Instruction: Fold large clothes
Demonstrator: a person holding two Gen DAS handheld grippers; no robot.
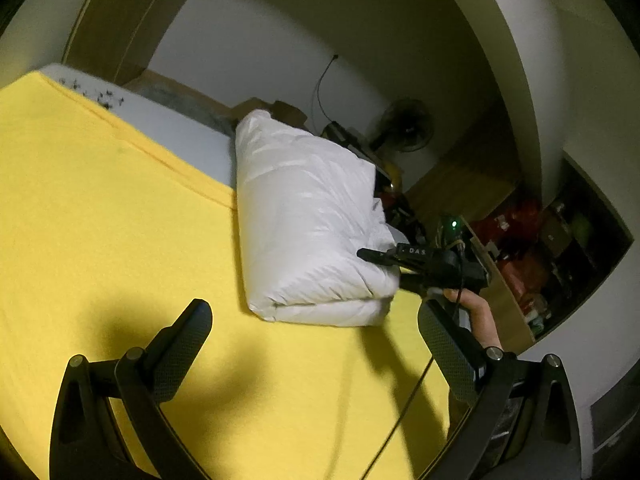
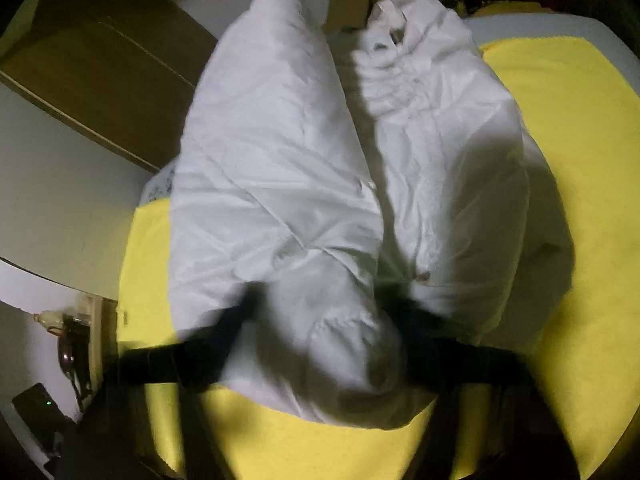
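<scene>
A white puffy jacket [image 1: 308, 220] lies bundled on a yellow sheet [image 1: 100, 220] that covers a bed. My left gripper [image 1: 316, 320] is open and empty, above the sheet just short of the jacket's near edge. My right gripper [image 1: 384, 268] is at the jacket's far right side in the left wrist view, one finger on top of it. In the right wrist view its blurred fingers [image 2: 236, 316] stand wide apart around a thick fold of the jacket [image 2: 340, 320], and I cannot tell whether they pinch it. The jacket's cuff and collar [image 2: 396, 20] lie at the far end.
The bed's white mattress edge [image 1: 160, 116] shows beyond the sheet. A brown wooden door [image 2: 100, 60] and white wall stand to the left. A fan [image 1: 408, 126], shelves with clutter [image 1: 532, 248] and a cable [image 1: 404, 408] are at the bed's right side.
</scene>
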